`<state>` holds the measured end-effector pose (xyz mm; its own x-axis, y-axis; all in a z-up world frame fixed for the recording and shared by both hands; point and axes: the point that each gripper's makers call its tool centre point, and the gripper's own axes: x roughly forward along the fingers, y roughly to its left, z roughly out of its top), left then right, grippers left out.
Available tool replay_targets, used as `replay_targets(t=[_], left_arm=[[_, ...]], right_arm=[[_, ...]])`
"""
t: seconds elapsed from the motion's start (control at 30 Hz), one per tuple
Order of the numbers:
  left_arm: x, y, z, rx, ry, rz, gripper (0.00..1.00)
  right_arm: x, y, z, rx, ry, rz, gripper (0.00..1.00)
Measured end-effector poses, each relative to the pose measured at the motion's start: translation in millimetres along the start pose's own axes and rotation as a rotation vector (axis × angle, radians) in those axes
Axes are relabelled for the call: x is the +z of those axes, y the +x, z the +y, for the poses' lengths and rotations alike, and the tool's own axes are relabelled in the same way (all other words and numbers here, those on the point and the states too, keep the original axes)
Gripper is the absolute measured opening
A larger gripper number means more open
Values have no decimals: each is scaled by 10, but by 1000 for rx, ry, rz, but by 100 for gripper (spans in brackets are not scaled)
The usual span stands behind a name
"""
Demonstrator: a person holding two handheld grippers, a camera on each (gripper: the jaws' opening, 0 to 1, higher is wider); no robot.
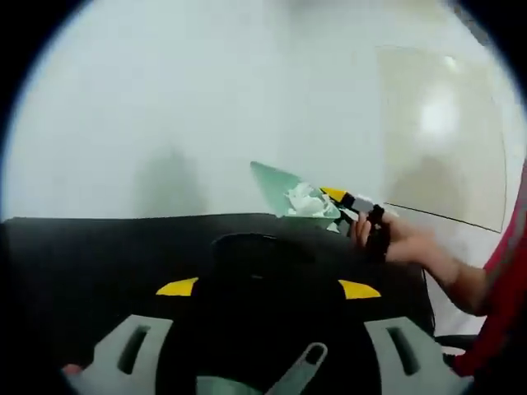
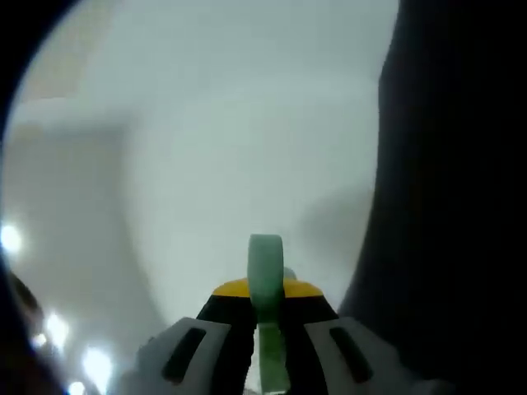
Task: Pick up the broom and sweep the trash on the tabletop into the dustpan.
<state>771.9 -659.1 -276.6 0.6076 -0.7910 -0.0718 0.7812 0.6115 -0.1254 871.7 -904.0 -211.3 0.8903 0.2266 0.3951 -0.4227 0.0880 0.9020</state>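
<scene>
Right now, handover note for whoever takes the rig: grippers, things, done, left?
Right gripper: shut on the green dustpan handle.
Left gripper: a grey-green piece sits between its jaws, grip unclear.
Dustpan: lifted past the black tabletop, white crumpled trash inside, held by the person's hand.
Done: trash is in the pan.
Left: probably only emptying it or setting it down.

The dustpan (image 1: pixel 280 191) looks like smooth pale-green plastic, and the trash (image 1: pixel 307 200) heaped in it, at about three o'clock from its middle, like crumpled white paper. The tabletop (image 1: pixel 99 255) is matt black. In the right gripper view, the dustpan handle (image 2: pixel 266 304) shows the same smooth green plastic, faintly glossy.
</scene>
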Motion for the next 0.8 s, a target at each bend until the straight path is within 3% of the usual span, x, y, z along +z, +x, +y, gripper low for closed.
replay_targets(t=[0.03,0.07,0.13,0.27,0.37,0.4,0.47,0.53,0.67,0.8], left_arm=[[27,-92,-69,-55,58,-25,55],[-8,-192,-55,-66,92,-15,51],[-107,-370,151,-8,102,17,45],[-96,-645,623,142,122,-31,44],[-117,-724,766,163,115,-68,41],[-123,-712,755,143,79,-91,40],[-172,-691,730,109,23,-67,36],[-142,-681,737,128,102,-71,34],[-203,-649,648,105,94,-46,33],[-207,-664,670,122,106,-42,31]], right_arm=[[-13,28,17,7,2,7,12],[-72,30,50,11,2,15,12],[-153,47,78,8,-13,39,12],[-327,65,101,-1,-39,71,12],[-414,76,116,-2,-48,92,12],[-450,82,136,1,-58,103,12],[-509,89,189,6,-93,121,12],[-542,91,251,16,-136,128,12],[-565,94,347,30,-230,138,12],[-653,90,420,21,-307,154,12]])
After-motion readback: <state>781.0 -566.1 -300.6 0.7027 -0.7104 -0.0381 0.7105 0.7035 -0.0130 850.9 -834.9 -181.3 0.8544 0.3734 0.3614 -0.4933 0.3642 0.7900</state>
